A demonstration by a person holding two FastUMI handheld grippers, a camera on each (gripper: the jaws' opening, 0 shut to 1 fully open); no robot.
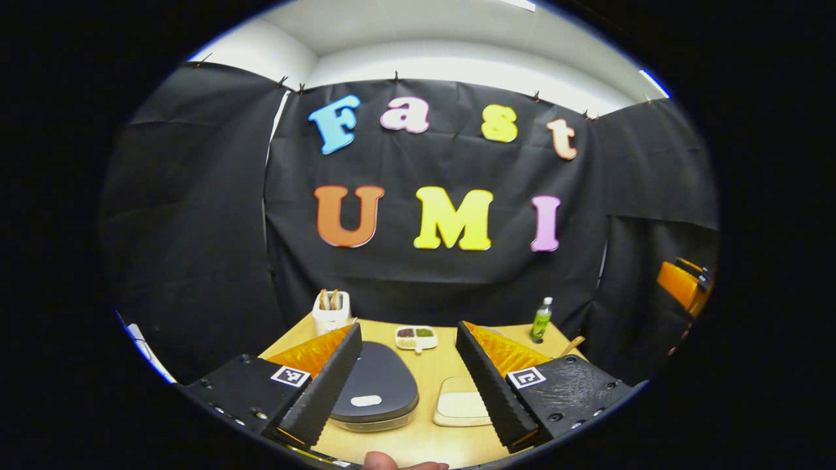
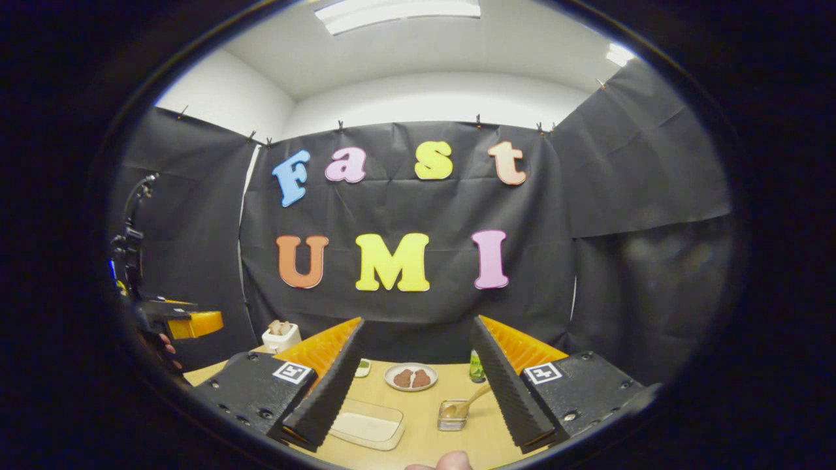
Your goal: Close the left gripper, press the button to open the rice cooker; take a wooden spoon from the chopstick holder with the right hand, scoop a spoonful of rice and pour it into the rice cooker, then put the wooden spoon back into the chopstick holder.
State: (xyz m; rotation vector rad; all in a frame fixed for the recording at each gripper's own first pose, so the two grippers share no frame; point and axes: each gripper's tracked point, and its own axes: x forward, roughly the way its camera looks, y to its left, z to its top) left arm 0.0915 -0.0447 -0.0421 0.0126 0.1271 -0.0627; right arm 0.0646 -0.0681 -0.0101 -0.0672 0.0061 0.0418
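**Both tools wide over tabletop; cooker lid down, spoon in holder**

Black cloth walls enclose a pale wooden tabletop [image 1: 428,372] under a white ceiling.

Left gripper view: the left tool [image 1: 409,375] hovers above the near edge of the tabletop with its jaws wide apart and nothing between them. Framed between the fingers sits the cooker [image 1: 375,388], dark grey, lid down, a pale oval button [image 1: 366,401] near its front edge. Its long axis runs from the near edge toward the back wall. Just beside it, toward the right finger, lies a shallow tray of rice [image 1: 460,403]. Farther back are a small divided dish [image 1: 416,337], a white toaster [image 1: 331,311] at the rear left corner, and a green bottle [image 1: 541,320] at the rear right. A fingertip shows at the bottom edge.

Right gripper view: the right tool [image 2: 418,395] is likewise wide and empty, hovering over the tabletop. Between its fingers stands the holder [image 2: 452,416], a small clear square container, with the spoon [image 2: 467,402] in it. The spoon is tilted, bowl down in the holder, handle rising toward the right finger and the back wall. The rice tray is well to its left, a plate [image 2: 410,377] with two brown items behind. The left tool shows at the far left, held by a hand [image 2: 168,352].
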